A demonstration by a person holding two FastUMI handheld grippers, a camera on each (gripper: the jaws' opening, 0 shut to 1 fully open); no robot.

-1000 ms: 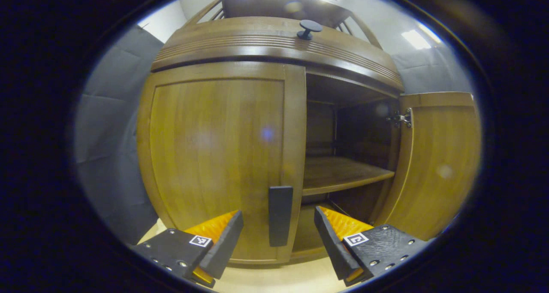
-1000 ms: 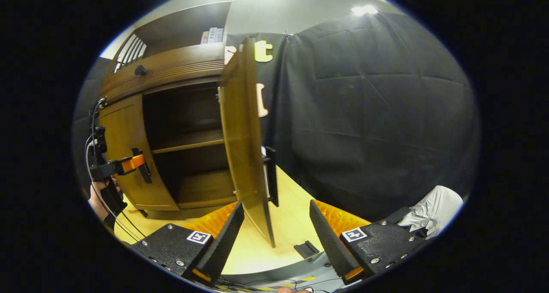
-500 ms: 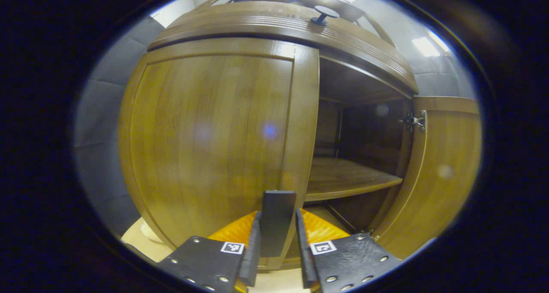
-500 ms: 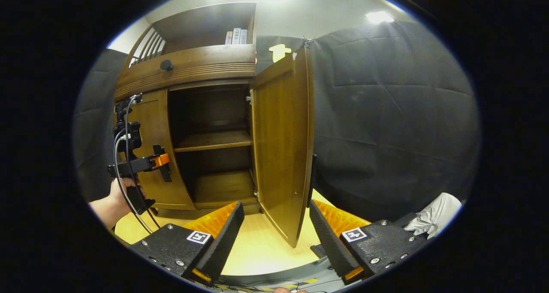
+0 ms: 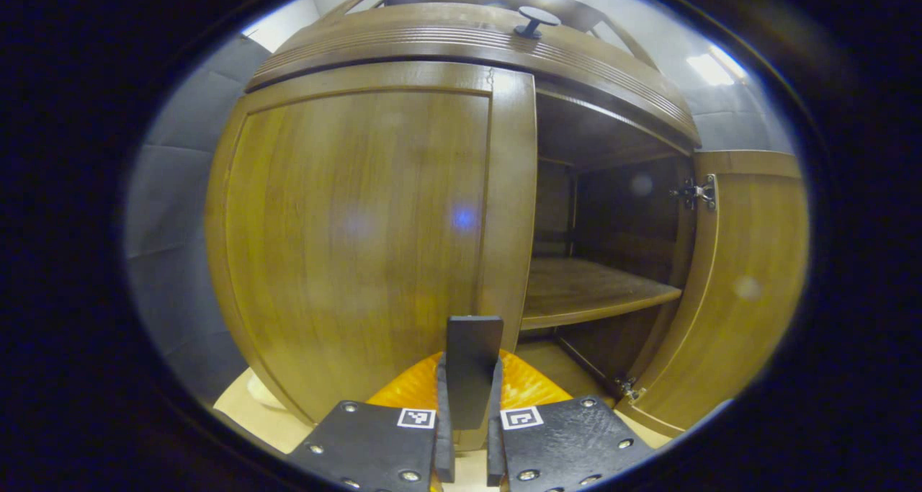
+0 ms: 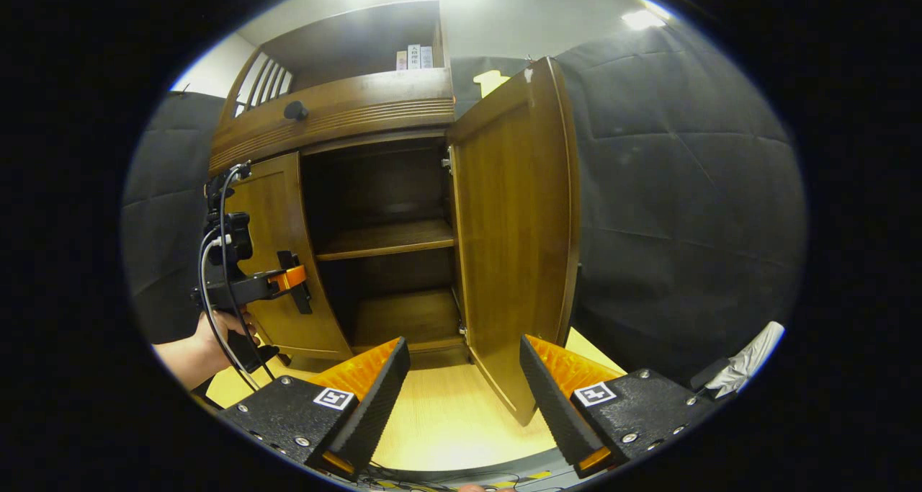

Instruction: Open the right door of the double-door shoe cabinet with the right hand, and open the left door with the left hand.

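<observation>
The wooden shoe cabinet stands close in the left gripper view. Its left door still lies against the frame, with a black upright handle at its inner edge. My left gripper is shut on that handle, one finger pressing each side. The right door stands swung open, baring a shelf. In the right gripper view, my right gripper is open and holds nothing, a short way back from the open right door. The left gripper, held by a hand, sits at the left door.
A black knob sits on the drawer front above the doors, and books stand on the top shelf. The floor before the cabinet is pale wood. A white cloth lies low at the right by the black wall.
My left gripper moved up to the left door's handle and closed on it. My right gripper drew back from the right door, which now stands wide open.
</observation>
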